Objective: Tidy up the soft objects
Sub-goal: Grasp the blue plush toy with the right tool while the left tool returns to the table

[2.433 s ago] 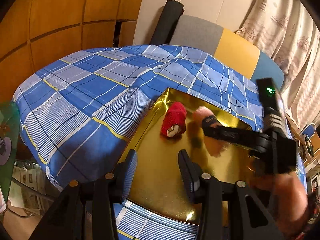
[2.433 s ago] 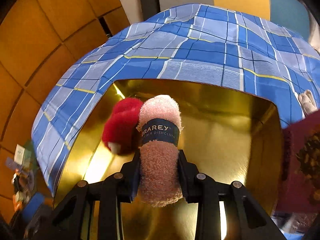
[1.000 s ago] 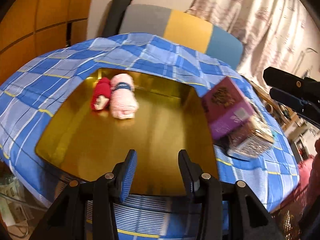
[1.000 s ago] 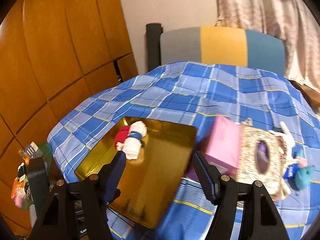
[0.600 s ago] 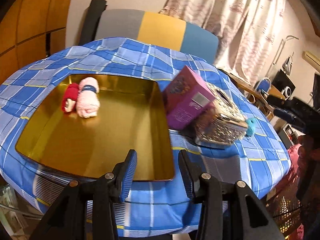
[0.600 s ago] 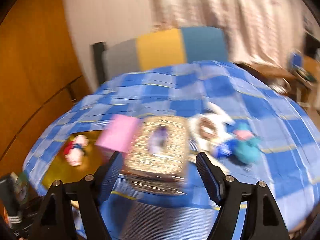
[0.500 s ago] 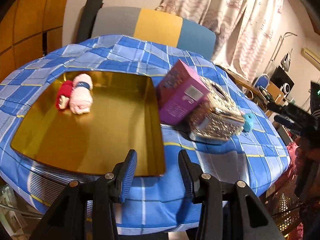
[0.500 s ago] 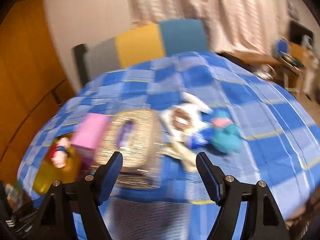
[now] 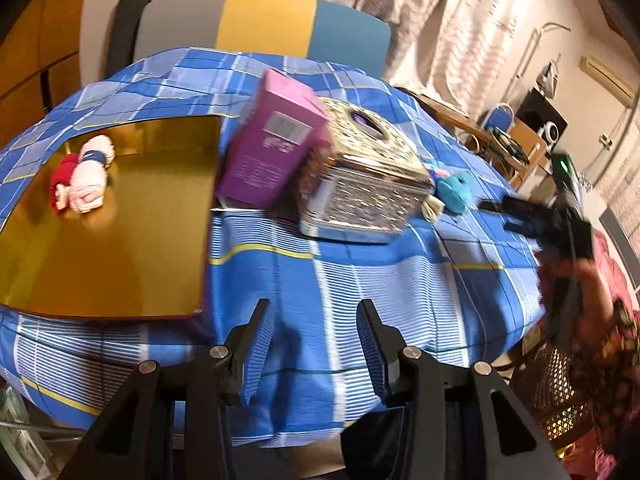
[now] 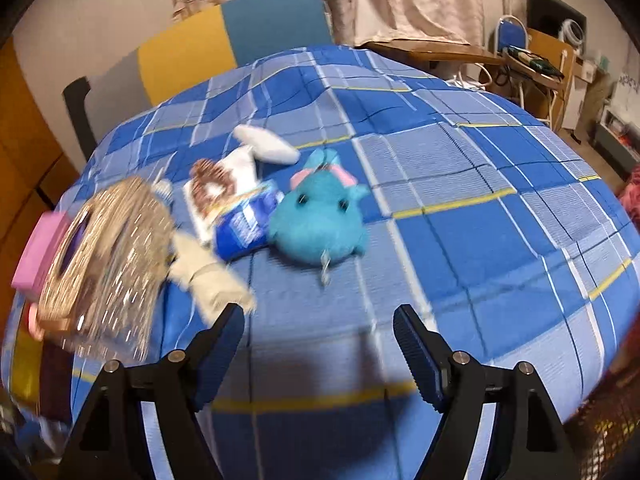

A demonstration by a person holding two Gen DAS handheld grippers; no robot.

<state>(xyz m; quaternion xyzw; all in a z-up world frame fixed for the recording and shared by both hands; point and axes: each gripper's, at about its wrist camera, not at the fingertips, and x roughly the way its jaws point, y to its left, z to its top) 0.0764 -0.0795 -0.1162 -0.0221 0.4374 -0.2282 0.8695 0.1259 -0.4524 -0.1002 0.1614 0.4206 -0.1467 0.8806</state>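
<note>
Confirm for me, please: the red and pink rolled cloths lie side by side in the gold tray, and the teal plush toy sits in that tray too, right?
Not quite. The red rolled cloth and pink rolled cloth do lie side by side in the gold tray, but the teal plush toy sits on the blue checked cloth, as the right wrist view shows.

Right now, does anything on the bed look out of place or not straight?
Yes. The purple box is tilted, leaning against the glittery box with one corner at the edge of the gold tray. The teal plush and the other soft toys lie in a loose heap on the blue checked cover, not in the tray.
</note>
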